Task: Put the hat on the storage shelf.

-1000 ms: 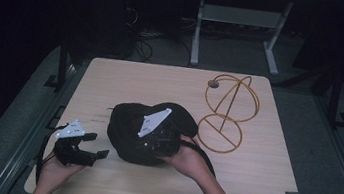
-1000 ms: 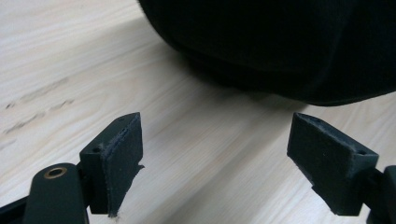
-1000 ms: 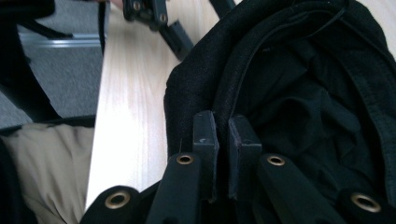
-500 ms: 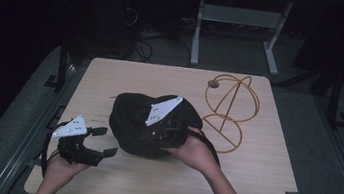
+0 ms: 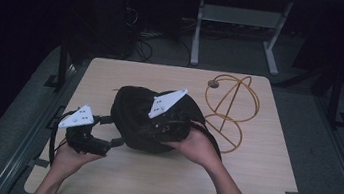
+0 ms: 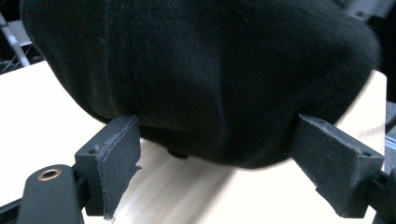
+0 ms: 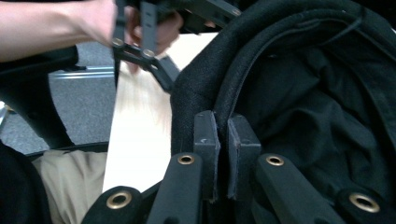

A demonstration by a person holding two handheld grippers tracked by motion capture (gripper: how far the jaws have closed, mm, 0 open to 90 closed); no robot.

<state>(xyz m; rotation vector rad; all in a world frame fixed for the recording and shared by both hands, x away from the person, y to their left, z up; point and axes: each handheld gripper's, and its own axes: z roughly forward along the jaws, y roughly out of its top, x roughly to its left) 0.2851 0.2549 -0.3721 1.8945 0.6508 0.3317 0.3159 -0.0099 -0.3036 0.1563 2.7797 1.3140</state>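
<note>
Jaws of my right gripper (image 7: 222, 140) pinch the black cap's (image 5: 135, 112) rim; my left gripper (image 6: 217, 154), at its 8 o'clock, gapes wide.

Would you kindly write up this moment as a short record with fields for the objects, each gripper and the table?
main object: black cap, lying mid-table, hollow side turned toward the right gripper
right gripper: jaws shut on the cap's rim, held by the right hand
left gripper: jaws open, straddling the cap's crown at its near edge, not clamped
other object: orange wire stand, upright, beyond the cap on the right side
table: light wood, bare at the near right
</note>
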